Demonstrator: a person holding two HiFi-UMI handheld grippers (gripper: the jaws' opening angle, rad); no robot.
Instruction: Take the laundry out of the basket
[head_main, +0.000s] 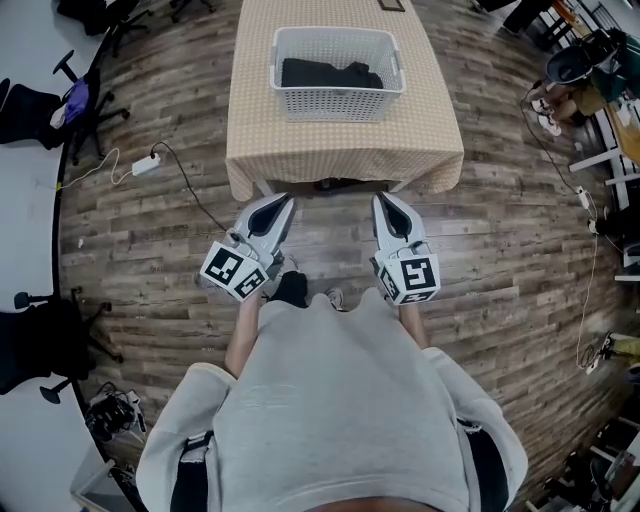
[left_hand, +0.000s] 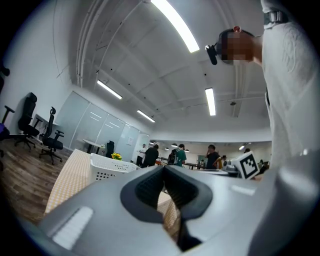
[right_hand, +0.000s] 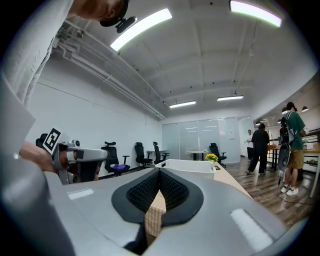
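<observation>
A white slatted laundry basket (head_main: 337, 72) stands on a table with a beige checked cloth (head_main: 340, 150); dark laundry (head_main: 330, 74) lies inside it. I hold both grippers level in front of the table's near edge, short of the basket. My left gripper (head_main: 285, 203) is shut and empty, and so is my right gripper (head_main: 383, 203). In the left gripper view the basket (left_hand: 107, 169) shows just beyond the closed fingertips (left_hand: 164, 170). The right gripper view shows the basket (right_hand: 192, 165) ahead of the closed fingertips (right_hand: 159, 172), with the table cloth (right_hand: 235, 181) beside it.
Wood-plank floor surrounds the table. Office chairs (head_main: 45, 100) stand at the left, a power strip with cable (head_main: 146, 163) lies on the floor, and more cables (head_main: 585, 200) run at the right. People (left_hand: 180, 155) stand far back in the room.
</observation>
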